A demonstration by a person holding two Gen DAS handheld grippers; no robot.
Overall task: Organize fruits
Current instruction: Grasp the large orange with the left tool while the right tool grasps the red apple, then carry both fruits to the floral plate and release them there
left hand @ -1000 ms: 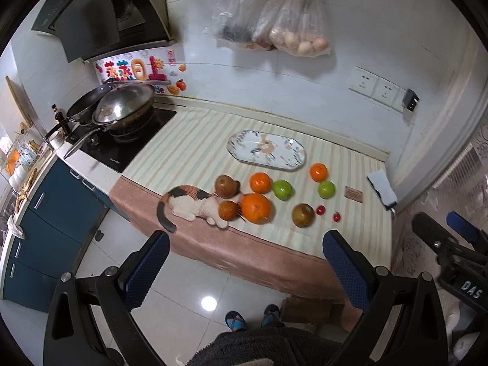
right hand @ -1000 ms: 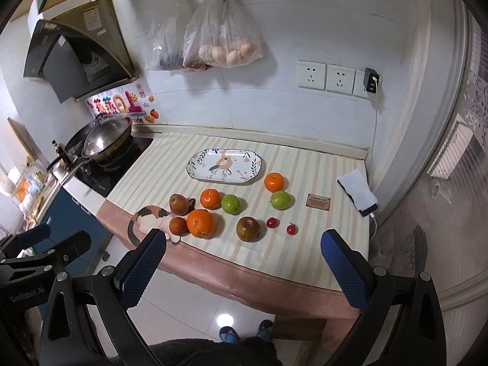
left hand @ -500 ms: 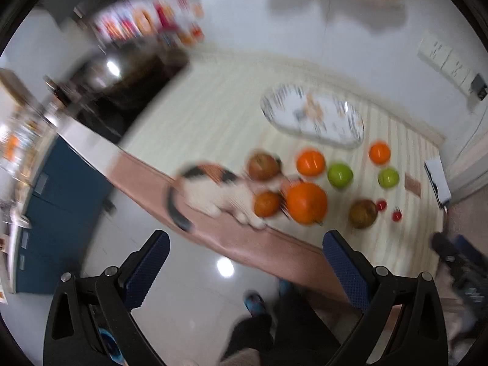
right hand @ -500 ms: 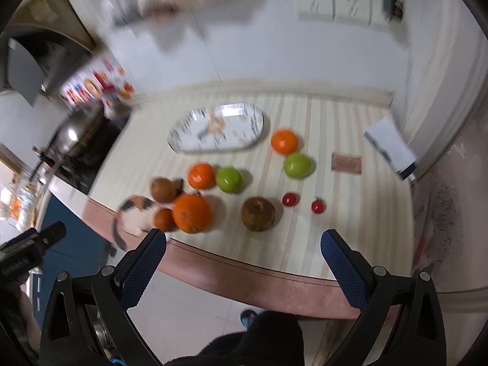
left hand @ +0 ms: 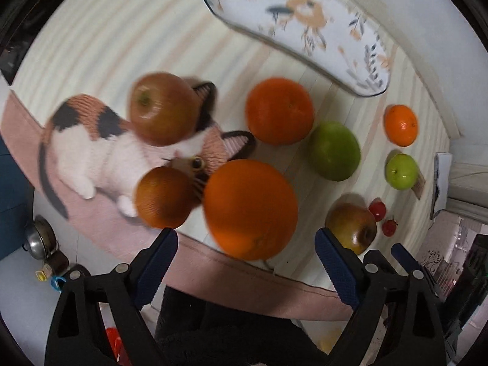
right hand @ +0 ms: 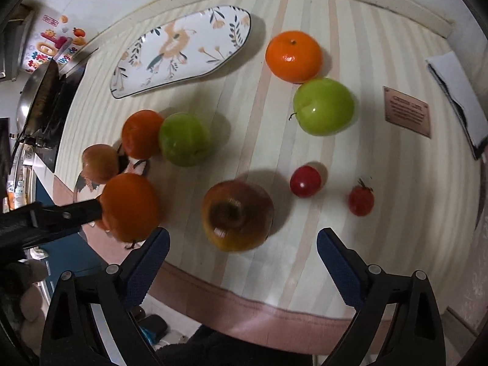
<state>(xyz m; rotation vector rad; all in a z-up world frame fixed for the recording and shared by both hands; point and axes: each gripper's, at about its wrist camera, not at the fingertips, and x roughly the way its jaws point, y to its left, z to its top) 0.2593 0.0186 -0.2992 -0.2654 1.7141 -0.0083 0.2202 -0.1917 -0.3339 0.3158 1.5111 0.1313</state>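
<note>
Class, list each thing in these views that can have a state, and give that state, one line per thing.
Left gripper: open, holding nothing.
Right gripper: open, holding nothing.
Oval floral plate: empty.
Large orange: resting on the tablecloth, ungripped.
Brownish apple: resting on the tablecloth, ungripped.

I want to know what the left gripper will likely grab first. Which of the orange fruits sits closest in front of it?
The biggest orange, right between the open left gripper fingers at the table's front edge. The other orange fruits lie farther back.
</note>
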